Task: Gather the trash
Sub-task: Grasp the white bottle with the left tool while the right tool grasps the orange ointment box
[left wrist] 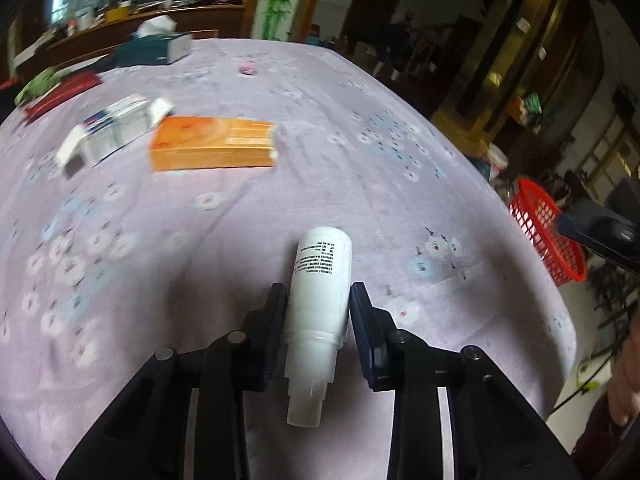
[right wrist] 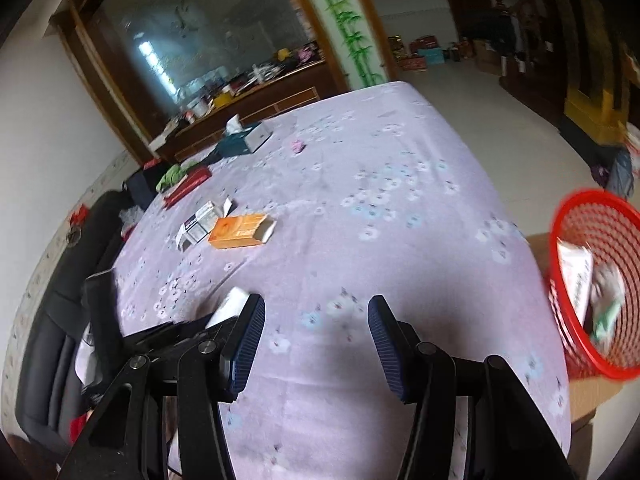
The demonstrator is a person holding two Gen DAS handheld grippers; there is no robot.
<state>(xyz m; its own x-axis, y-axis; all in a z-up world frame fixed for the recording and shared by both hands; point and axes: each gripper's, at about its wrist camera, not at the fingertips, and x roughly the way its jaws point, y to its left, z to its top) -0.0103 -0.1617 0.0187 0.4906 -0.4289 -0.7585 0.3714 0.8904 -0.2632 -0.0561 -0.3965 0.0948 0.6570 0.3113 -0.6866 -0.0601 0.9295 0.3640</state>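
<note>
- White bottle (left wrist: 318, 300): smooth plastic cylinder with a printed label and a narrower translucent cap end pointing back toward the camera. It sits clamped between the ribbed pads of the left gripper (left wrist: 319, 292), above the near part of the surface (left wrist: 360, 168).
- Right gripper (right wrist: 316, 312): fingers spread apart with nothing between them, above the near edge of the surface.
- Surface: covered by a soft lilac cloth with a pale flower print; its right edge curves away, rounded.
- Red basket (right wrist: 588, 292): open plastic mesh, round rim, standing just off the right edge; paper and wrappers lie inside.
- Orange carton (left wrist: 212, 144): flat rectangular cardboard, toward the left side, touching a white-and-blue carton (left wrist: 108, 132) with open flaps.
- Teal tissue box (left wrist: 154, 48): at the far left corner.
- The middle and right of the surface are open cloth.
</note>
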